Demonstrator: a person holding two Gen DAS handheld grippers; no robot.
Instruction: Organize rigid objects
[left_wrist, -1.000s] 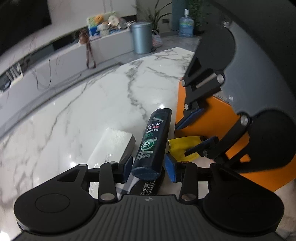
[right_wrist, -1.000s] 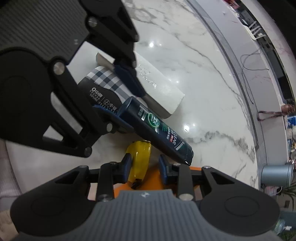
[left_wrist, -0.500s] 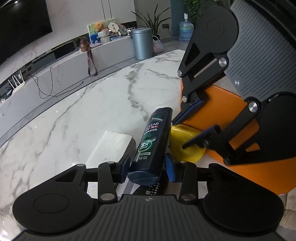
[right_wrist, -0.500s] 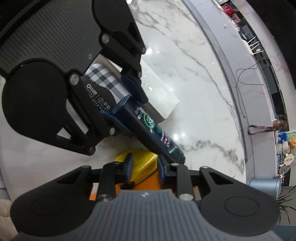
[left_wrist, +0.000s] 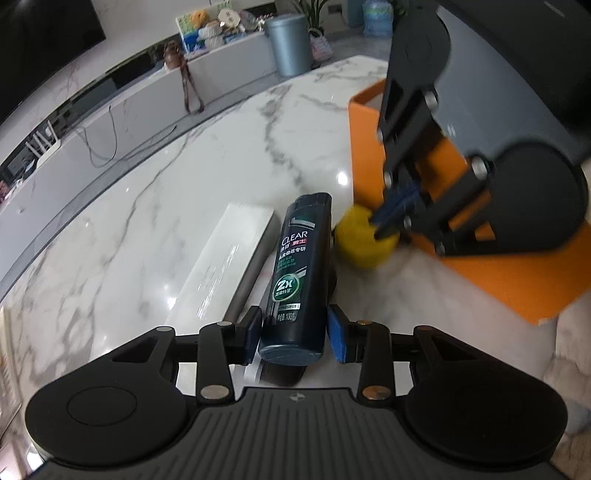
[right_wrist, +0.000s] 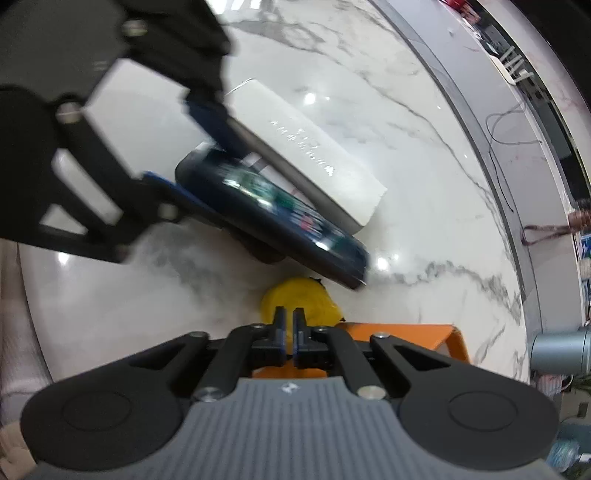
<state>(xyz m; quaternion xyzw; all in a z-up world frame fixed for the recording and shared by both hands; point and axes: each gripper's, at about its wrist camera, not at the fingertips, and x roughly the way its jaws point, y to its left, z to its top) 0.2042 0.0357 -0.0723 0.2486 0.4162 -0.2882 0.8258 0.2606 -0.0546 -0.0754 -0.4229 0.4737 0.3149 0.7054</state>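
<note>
On the white marble bench (left_wrist: 155, 229), the left hand-held gripper (left_wrist: 295, 328) is closing its blue pads on the base end of a dark blue CLEAR shampoo bottle (left_wrist: 299, 266), which lies between a long white rectangular box (left_wrist: 229, 258) and a crumpled yellow plastic object (left_wrist: 360, 240). The right hand-held gripper (right_wrist: 289, 328) is clenched tight, pinching that yellow object (right_wrist: 299, 299) at the edge of the flat orange tray (right_wrist: 413, 336).

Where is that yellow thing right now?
In the left wrist view, the yellow object sits on the marble table, between the dark shampoo bottle and the orange box.
</note>
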